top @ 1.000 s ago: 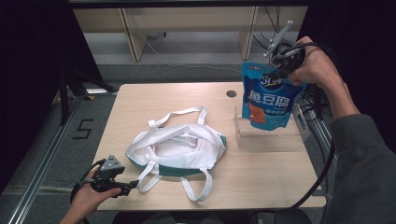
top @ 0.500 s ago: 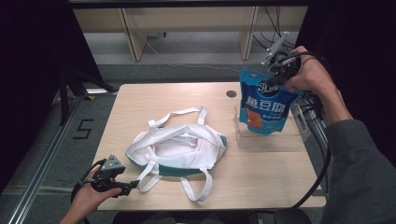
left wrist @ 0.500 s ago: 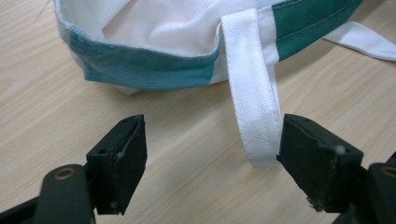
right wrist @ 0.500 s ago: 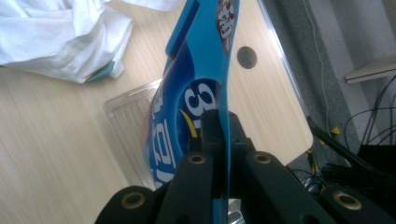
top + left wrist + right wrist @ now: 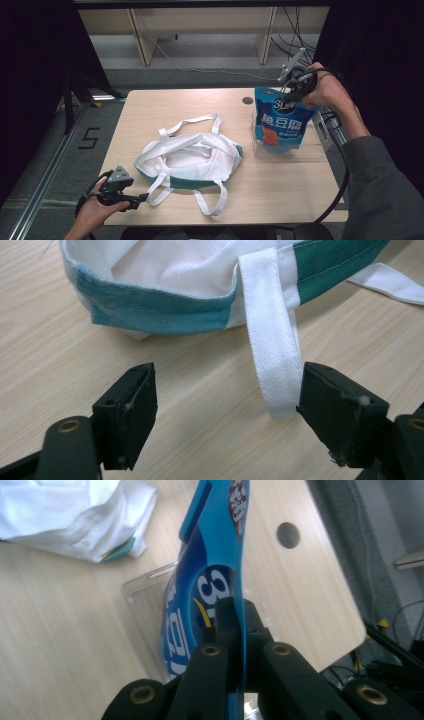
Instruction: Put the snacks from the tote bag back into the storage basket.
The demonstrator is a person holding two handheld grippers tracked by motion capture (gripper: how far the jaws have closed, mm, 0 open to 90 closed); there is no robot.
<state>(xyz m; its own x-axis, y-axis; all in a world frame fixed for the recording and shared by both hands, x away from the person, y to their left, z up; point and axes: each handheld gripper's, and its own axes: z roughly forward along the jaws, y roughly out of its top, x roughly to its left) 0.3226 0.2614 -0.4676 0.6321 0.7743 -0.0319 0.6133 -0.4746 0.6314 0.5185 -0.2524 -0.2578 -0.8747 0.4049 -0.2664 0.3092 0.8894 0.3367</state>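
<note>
While the left gripper [image 5: 225, 425] waits open-jawed by the white-and-green cloth tote's [image 5: 192, 160] strap, right gripper [image 5: 231, 630] jaws pinch the blue foil snack pouch [image 5: 280, 120] by its top, hanging over the clear plastic bin [image 5: 310, 152], prob. for bagging.

I read "鱼豆腐" in white on the glossy blue plastic snack pouch [image 5: 281, 120]; a black "5" marks the grey floor [image 5: 90, 137].

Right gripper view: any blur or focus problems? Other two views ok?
Right gripper view: blue pouch soft up close, wood grain smeared at left. Left gripper view: sharp on the white strap. High view: table evenly lit, surroundings very dark.
</note>
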